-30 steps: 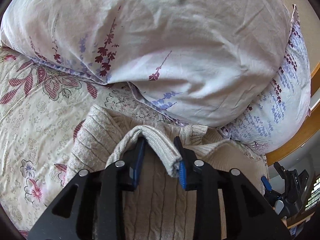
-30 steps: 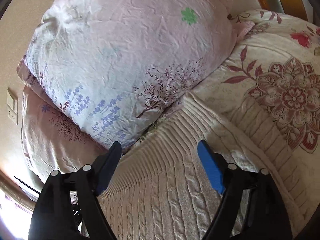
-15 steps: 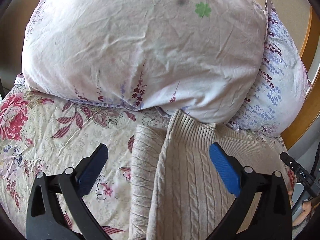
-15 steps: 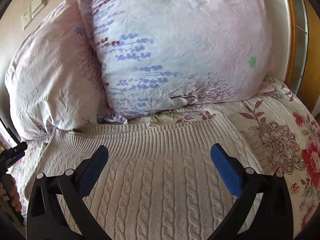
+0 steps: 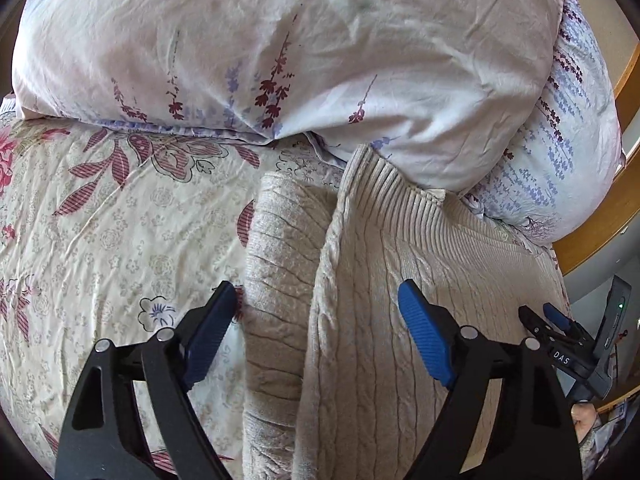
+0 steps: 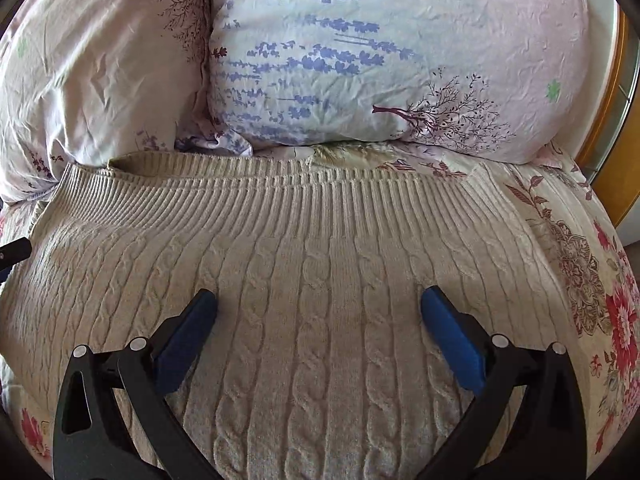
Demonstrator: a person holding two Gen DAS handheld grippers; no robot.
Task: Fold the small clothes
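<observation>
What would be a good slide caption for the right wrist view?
Open right gripper above a beige cable-knit sweater on a floral bed, pillows behind.

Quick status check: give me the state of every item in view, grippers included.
Sweater: lying flat on the bedspread, ribbed hem toward the pillows.
Sleeve: folded lengthwise along the body.
Left gripper: closing, gripping nothing.
Right gripper: open, empty.
Pillows: propped behind the sweater.

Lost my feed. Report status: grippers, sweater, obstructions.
Left gripper closing, nothing pinched; right gripper open, empty. Sweater flat on bedspread. Pillows butt its ribbed edge.
</observation>
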